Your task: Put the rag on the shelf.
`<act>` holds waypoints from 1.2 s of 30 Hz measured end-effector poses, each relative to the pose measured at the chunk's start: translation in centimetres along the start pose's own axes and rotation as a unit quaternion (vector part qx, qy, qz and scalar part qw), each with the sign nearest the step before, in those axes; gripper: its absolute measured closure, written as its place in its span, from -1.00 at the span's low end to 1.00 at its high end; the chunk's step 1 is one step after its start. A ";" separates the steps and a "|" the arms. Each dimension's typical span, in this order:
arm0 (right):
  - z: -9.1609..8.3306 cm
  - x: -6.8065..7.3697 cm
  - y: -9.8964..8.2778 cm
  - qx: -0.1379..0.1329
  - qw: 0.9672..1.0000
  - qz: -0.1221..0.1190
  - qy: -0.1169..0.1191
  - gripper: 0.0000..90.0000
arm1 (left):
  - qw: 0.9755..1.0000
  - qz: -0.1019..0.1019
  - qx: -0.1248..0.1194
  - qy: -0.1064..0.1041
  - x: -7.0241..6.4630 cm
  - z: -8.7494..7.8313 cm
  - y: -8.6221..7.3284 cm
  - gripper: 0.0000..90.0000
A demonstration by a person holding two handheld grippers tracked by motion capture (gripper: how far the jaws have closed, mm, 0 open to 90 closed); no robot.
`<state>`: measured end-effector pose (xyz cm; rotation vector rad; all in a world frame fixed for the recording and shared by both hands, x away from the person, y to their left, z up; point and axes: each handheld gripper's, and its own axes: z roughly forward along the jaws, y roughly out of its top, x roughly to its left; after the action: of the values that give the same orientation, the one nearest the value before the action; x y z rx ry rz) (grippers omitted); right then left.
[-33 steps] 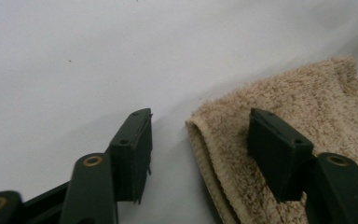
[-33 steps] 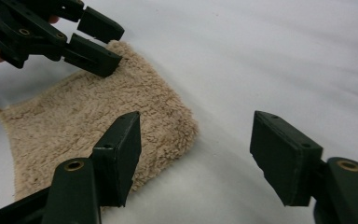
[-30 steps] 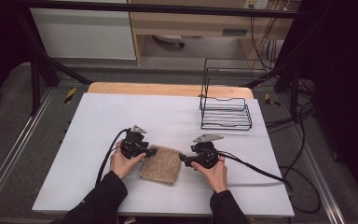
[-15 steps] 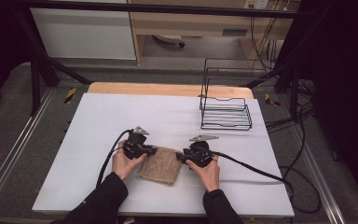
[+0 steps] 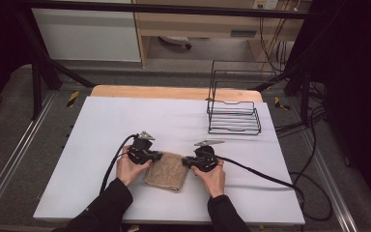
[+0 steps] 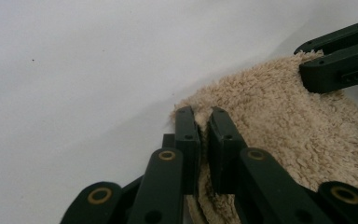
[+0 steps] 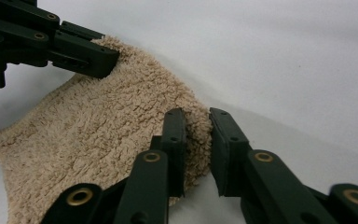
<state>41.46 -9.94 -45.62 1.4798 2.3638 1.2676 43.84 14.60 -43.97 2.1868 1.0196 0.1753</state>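
Fluffy tan towel [image 5: 166, 170], folded, on smooth white counter [image 5: 101, 125]. Left tool [image 6: 203, 135] and right tool [image 7: 196, 140], spread before, just closed, now pinching far corners.

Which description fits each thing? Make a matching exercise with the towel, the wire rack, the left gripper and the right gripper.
Things:
1. towel
2. wire rack
3. left gripper
4. right gripper

Descriptions:
A. black, standing at the far right of the table
B. beige, lying between the two hands
C. jaws just closing on the towel's right far corner
D. jaws just closed, pinching the towel's left far corner

Pairs: 1-B, 2-A, 3-D, 4-C
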 end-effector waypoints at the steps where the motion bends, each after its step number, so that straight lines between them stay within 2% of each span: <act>1: 0.0 0.0 0.0 -0.001 1.000 -0.001 0.002 0.83 | 1.000 0.000 -0.002 0.000 0.0 0.0 0.0 0.87; 7: -0.4 0.1 0.1 -0.008 1.000 -0.006 0.006 0.88 | 1.000 -0.003 -0.028 -0.006 -0.1 -1.0 0.0 0.87; 10: -1.5 0.4 0.4 -0.030 0.999 -0.015 0.019 0.89 | 0.999 -0.002 -0.041 -0.012 -0.2 -1.8 0.0 0.87; 13: -2.2 0.7 0.6 -0.038 0.999 -0.024 0.025 0.89 | 0.998 -0.003 -0.061 -0.017 -0.4 -2.7 0.0 0.87; 16: -3.3 1.2 1.0 -0.056 0.997 -0.042 0.037 0.89 | 0.997 0.002 -0.075 -0.015 -0.7 -3.5 0.0 0.87; 18: -3.5 1.2 1.1 -0.061 0.996 -0.044 0.040 0.89 | 0.996 0.003 -0.085 -0.017 -0.9 -3.9 0.0 0.87; 22: -4.1 1.3 1.4 -0.072 0.995 -0.057 0.037 0.89 | 0.995 0.013 -0.100 -0.013 -1.4 -4.8 0.1 0.87; 25: -4.5 1.7 1.6 -0.080 0.993 -0.077 0.032 0.90 | 0.994 0.022 -0.107 -0.004 -1.8 -5.3 0.2 0.87; 29: -5.4 2.1 2.1 -0.098 0.990 -0.096 0.032 0.90 | 0.992 0.018 -0.124 -0.008 -1.9 -5.9 0.3 0.87; 32: -5.8 2.3 2.2 -0.104 0.989 -0.099 0.033 0.90 | 0.990 0.022 -0.136 -0.006 -2.3 -6.4 0.4 0.87; 36: -6.8 2.5 2.7 -0.121 0.985 -0.115 0.031 0.90 | 0.988 0.029 -0.153 -0.002 -2.9 -7.2 0.7 0.87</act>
<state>38.92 -11.58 -38.55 1.0791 2.2387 1.4934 39.45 16.15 -37.74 1.9361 0.8649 0.3318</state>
